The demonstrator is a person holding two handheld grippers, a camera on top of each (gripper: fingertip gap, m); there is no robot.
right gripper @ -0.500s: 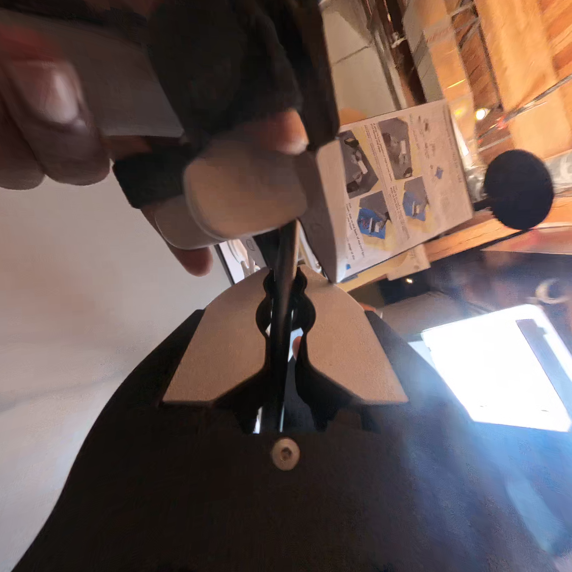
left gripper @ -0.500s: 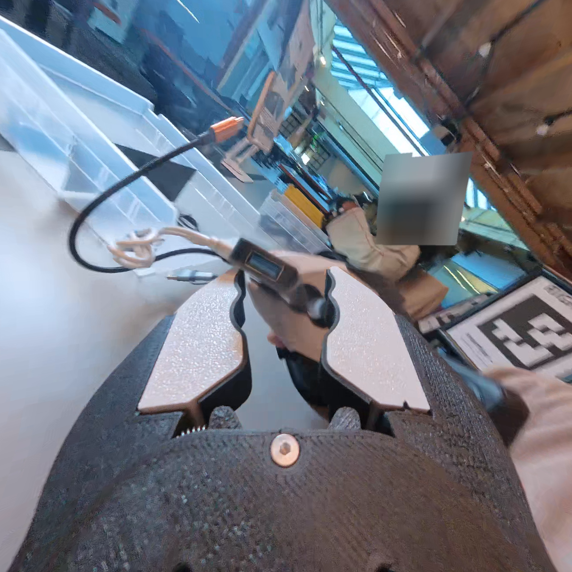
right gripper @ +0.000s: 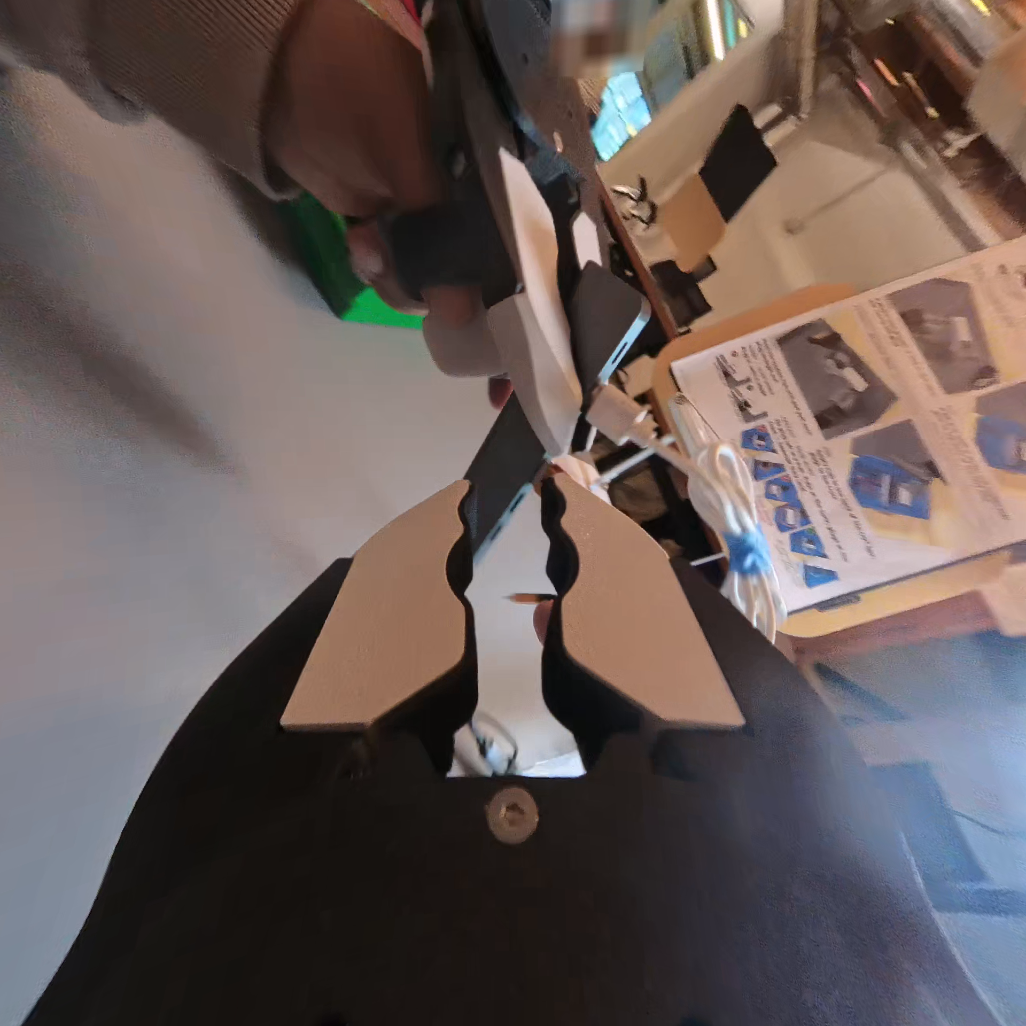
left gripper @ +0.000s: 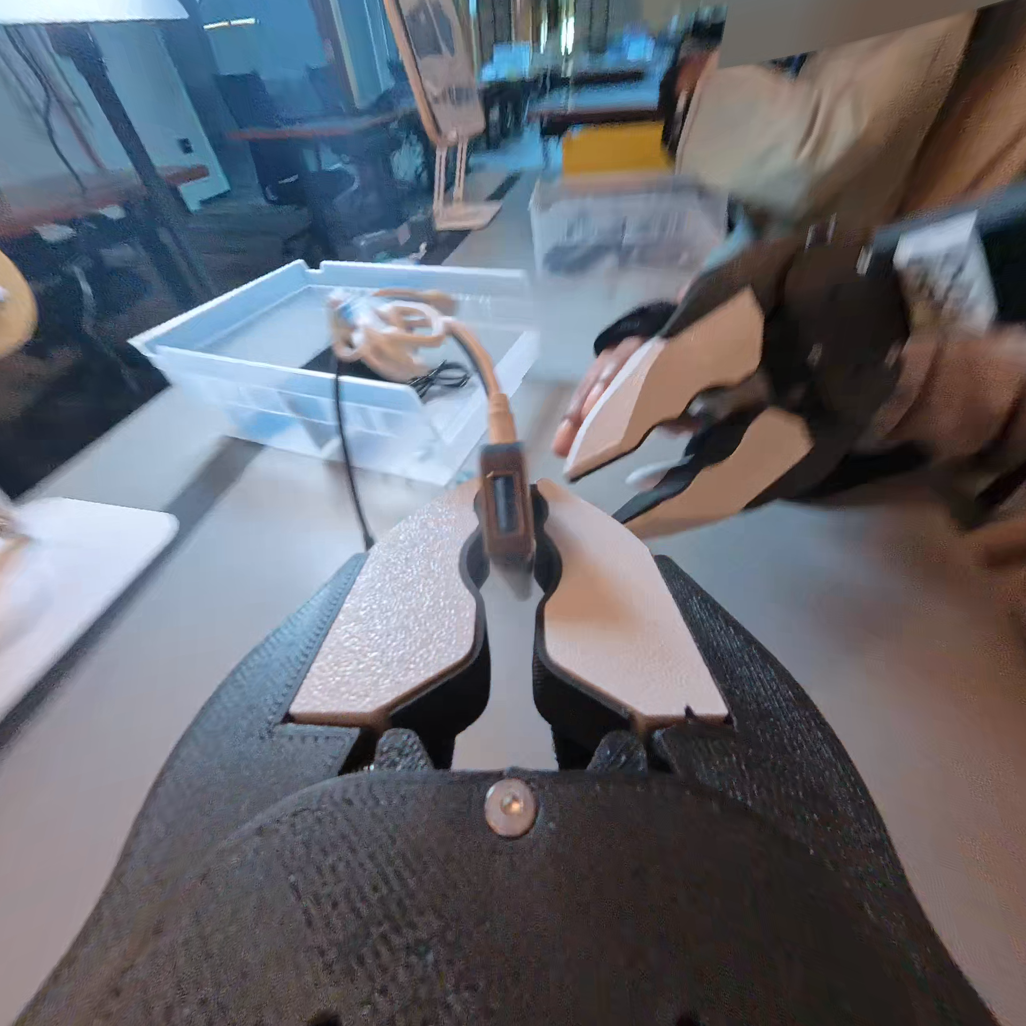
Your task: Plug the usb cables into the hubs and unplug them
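Grey worktop point(left gripper: 777, 638), clear bin point(left gripper: 266, 388) behind: cable work under way.
Left claw point(left gripper: 506, 524) clamps a dark USB connector point(left gripper: 505, 499), presumably steadying it; right claw point(right gripper: 505, 494) gapes, holding nothing.

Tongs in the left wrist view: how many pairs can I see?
2. The left tongs are at the bottom middle, shut on a small dark hub. The right tongs reach in from the right side, open. No others seem hidden.

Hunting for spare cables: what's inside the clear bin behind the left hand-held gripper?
The clear bin holds a coiled tan cable and thin black wire. Blur and the bin's near wall hide anything lower down.
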